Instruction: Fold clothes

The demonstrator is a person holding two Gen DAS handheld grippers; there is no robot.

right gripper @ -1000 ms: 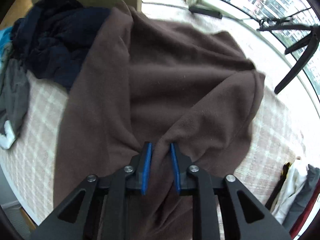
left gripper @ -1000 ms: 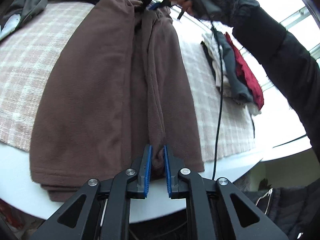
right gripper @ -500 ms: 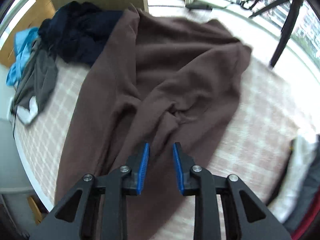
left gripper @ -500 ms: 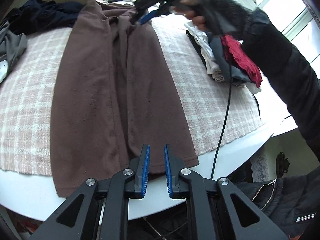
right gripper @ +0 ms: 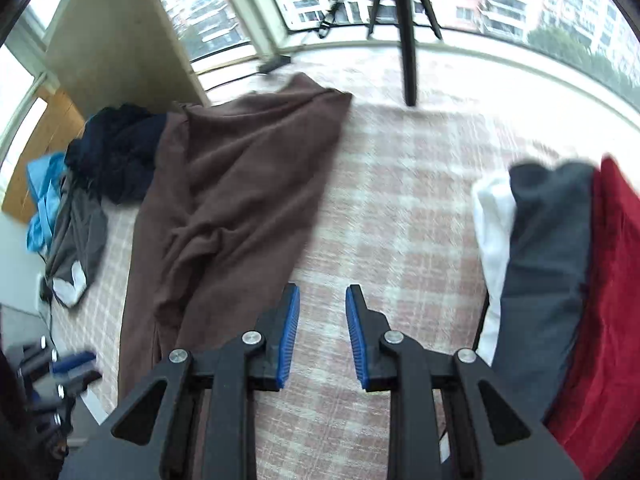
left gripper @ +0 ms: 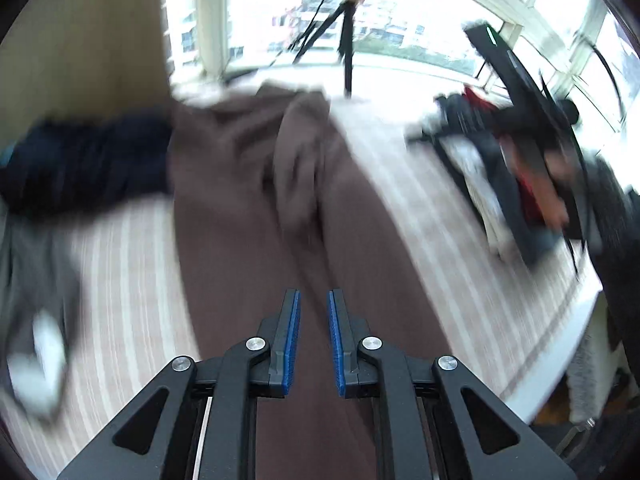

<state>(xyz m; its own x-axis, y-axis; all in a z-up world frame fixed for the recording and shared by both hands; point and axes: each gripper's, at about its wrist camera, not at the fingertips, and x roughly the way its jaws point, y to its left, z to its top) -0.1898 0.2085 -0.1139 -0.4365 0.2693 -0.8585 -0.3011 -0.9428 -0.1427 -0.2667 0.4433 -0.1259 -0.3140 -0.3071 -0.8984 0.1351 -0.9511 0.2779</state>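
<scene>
A brown fleece garment (left gripper: 256, 216) lies folded lengthwise in a long strip on the pink checked cloth (left gripper: 420, 216); it also shows in the right wrist view (right gripper: 236, 196) at left centre. My left gripper (left gripper: 313, 300) is open and empty, hovering over the near part of the garment. My right gripper (right gripper: 322, 296) is open and empty over the bare checked cloth (right gripper: 392, 208), to the right of the garment. The left wrist view is blurred by motion.
A stack of folded clothes, white, grey and red (right gripper: 560, 264), lies at the right. A dark navy heap (right gripper: 116, 152) with grey and blue clothes (right gripper: 72, 216) lies at the left. A tripod leg (right gripper: 408, 48) stands at the back by the windows.
Both grippers have let go of the brown garment and opened. The right gripper has swung right, off the garment. The left gripper has lifted and moved over it.
</scene>
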